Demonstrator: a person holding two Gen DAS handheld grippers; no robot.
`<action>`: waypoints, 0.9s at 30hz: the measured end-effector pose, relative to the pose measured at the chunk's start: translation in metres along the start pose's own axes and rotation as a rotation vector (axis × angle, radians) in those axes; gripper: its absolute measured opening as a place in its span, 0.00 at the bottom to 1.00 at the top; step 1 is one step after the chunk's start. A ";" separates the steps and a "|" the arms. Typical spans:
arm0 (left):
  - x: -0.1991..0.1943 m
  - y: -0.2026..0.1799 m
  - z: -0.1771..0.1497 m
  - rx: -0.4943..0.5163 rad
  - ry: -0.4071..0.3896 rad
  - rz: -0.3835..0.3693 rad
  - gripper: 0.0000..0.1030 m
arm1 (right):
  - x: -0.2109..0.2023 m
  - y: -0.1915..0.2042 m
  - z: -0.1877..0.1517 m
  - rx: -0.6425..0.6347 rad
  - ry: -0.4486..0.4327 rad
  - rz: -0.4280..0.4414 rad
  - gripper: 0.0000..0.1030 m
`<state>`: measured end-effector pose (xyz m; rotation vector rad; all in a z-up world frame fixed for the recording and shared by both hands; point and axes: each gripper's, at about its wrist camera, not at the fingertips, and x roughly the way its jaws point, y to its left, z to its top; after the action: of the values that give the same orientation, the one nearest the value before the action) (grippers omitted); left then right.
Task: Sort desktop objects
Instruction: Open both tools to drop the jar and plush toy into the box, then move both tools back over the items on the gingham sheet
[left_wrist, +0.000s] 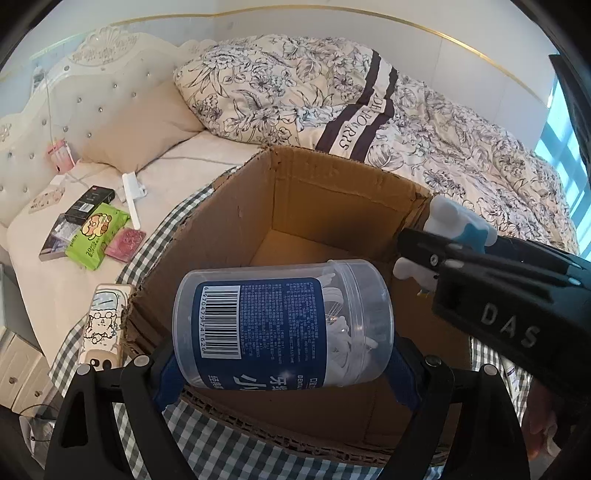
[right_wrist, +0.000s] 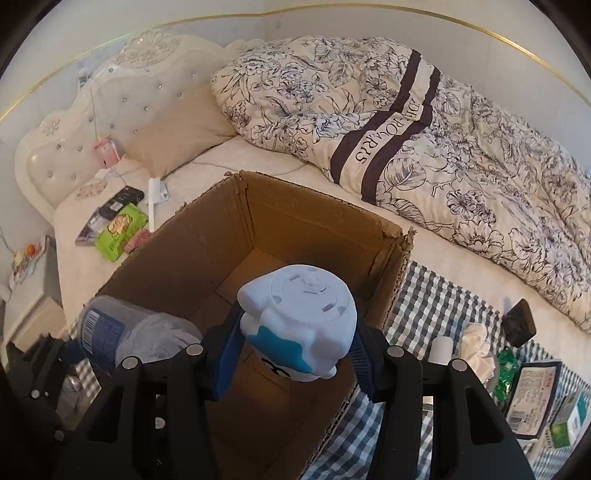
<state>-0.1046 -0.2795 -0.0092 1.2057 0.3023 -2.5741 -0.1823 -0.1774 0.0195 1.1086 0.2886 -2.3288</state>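
Gripping a clear jar (left_wrist: 282, 323) labelled "DENTAL", left gripper (left_wrist: 284, 365), right gripper (right_wrist: 291, 354) marked "DAS" clasping white-blue figurine (right_wrist: 299, 325), above cardboard box (left_wrist: 332, 192).

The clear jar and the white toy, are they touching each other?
Apart. The left wrist view shows open box interior between the clear jar and the white toy.

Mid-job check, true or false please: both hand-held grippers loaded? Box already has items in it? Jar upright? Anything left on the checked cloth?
1. The left hand-held gripper holds a clear jar. True.
2. The jar stands upright. False: it lies sideways.
3. The right hand-held gripper is empty. False: it grips a white-and-blue toy.
4. The visible floor of the box is bare. True.
5. The checked cloth is cleared. False: packets remain.
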 end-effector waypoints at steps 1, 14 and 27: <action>0.000 0.000 0.000 0.001 0.000 0.001 0.88 | -0.001 -0.001 0.001 0.010 -0.007 0.001 0.61; -0.017 -0.013 0.000 0.007 -0.024 0.011 1.00 | -0.026 -0.029 -0.003 0.123 -0.049 0.000 0.89; -0.065 -0.069 -0.002 0.094 -0.085 -0.012 1.00 | -0.091 -0.081 -0.033 0.186 -0.093 -0.061 0.89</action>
<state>-0.0870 -0.2037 0.0445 1.1246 0.1729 -2.6674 -0.1583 -0.0621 0.0655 1.0870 0.0736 -2.4938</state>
